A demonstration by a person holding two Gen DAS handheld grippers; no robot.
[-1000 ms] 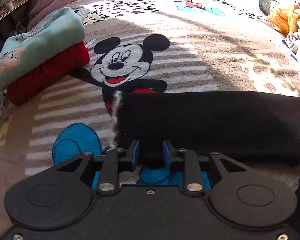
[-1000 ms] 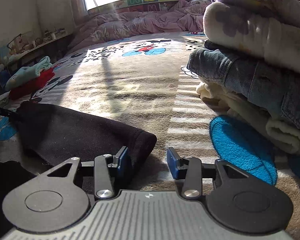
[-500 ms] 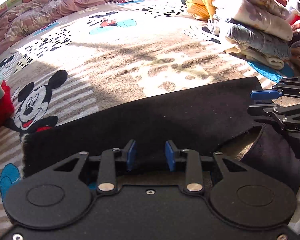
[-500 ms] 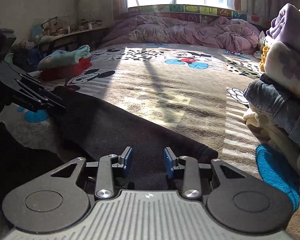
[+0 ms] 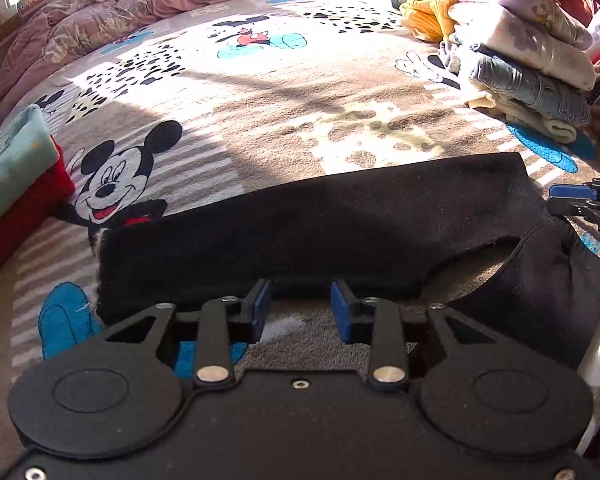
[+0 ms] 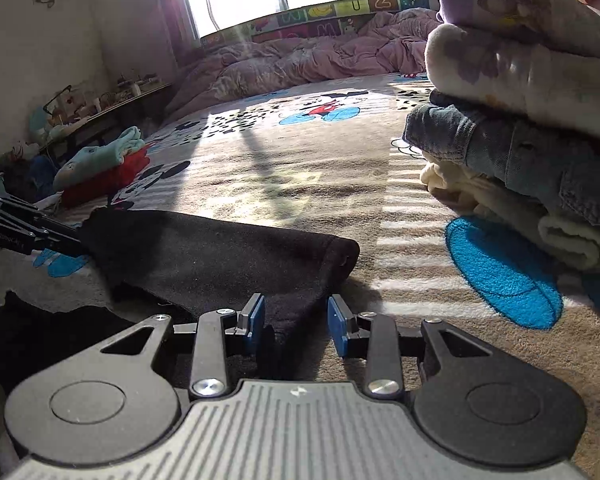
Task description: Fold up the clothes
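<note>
Both tools gape wide; left tool [image 5: 299,312] view alone shows black garment's [image 5: 308,236] folded span.

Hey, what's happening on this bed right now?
A person is folding clothes with two hand-held grippers. A long black fleece garment lies across the cartoon-mouse printed blanket. The left gripper and right gripper are both open at its near edge, neither clamping the cloth. A folded teal and red stack sits at one side; a taller stack with denim and cream pieces sits at the other.
</note>
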